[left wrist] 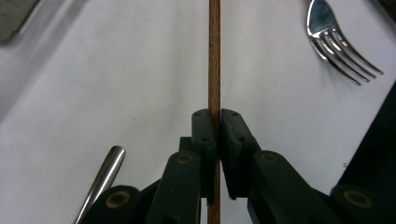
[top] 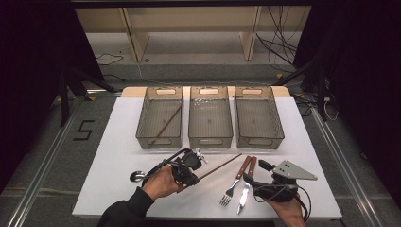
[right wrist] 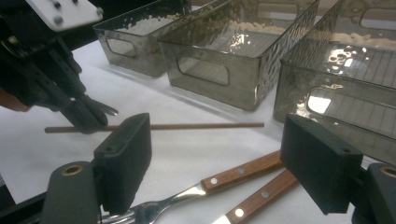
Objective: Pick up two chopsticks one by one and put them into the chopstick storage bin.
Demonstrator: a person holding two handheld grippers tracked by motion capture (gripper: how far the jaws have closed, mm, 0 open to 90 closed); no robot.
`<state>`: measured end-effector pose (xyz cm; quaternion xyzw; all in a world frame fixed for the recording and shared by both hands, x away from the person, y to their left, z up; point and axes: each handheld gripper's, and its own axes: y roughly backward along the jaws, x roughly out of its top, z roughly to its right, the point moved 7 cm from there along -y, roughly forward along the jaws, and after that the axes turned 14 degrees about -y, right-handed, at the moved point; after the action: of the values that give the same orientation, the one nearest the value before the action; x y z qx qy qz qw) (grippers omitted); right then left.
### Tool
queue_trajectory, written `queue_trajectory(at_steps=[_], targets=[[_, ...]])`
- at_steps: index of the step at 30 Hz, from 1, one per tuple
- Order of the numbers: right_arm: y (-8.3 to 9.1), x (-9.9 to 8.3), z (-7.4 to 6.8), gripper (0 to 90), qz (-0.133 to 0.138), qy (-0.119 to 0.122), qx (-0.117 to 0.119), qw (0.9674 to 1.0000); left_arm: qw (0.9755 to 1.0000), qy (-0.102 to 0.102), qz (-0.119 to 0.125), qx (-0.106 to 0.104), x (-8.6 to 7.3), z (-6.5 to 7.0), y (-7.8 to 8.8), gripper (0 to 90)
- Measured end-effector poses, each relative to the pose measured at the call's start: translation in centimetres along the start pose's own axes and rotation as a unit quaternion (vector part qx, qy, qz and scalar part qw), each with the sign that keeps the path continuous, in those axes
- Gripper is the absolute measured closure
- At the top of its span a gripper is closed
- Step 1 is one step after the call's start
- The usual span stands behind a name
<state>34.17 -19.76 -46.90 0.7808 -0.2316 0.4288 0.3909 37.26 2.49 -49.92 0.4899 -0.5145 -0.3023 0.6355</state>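
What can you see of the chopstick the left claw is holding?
The chopstick is a thin, straight, reddish-brown stick with a wood-like grain. The left claw is shut on it partway along its length, pads pressing both sides, so it sticks out past the claw on both ends. It lies roughly level over the white table, in front of the three bins, its free end pointing toward the middle bin. Whether it still touches the table can't be told.

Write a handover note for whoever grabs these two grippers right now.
Left gripper: shut on a thin brown wooden chopstick, near one end.
Right gripper: open, holding nothing, over the wooden-handled steel fork and wooden-handled knife.
Done: a matching chopstick lies in the left clear plastic bin.
Left: probably bin the held chopstick, then fork, knife and the metal spoon.
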Motion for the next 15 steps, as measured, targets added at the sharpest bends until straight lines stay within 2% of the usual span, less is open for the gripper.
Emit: queue_trajectory(at_steps=[4, 8, 15], targets=[[0.0, 0.0, 0.0, 25.6, 0.000, 0.000, 0.000, 1.0000, 0.9999, -0.002, 0.014, 0.004, 0.2, -0.1, 1.0, 84.2], [0.0, 0.0, 0.0, 25.5, 0.001, 0.000, 0.000, 1.0000, 0.9993, 0.005, 0.037, 0.012, 0.4, -0.7, 2.1, 84.2], [0.0, 0.0, 0.0, 25.5, 0.000, -0.001, 0.000, 1.0000, 0.9955, 0.031, 0.083, 0.034, 0.1, -2.7, 4.6, 84.2]])
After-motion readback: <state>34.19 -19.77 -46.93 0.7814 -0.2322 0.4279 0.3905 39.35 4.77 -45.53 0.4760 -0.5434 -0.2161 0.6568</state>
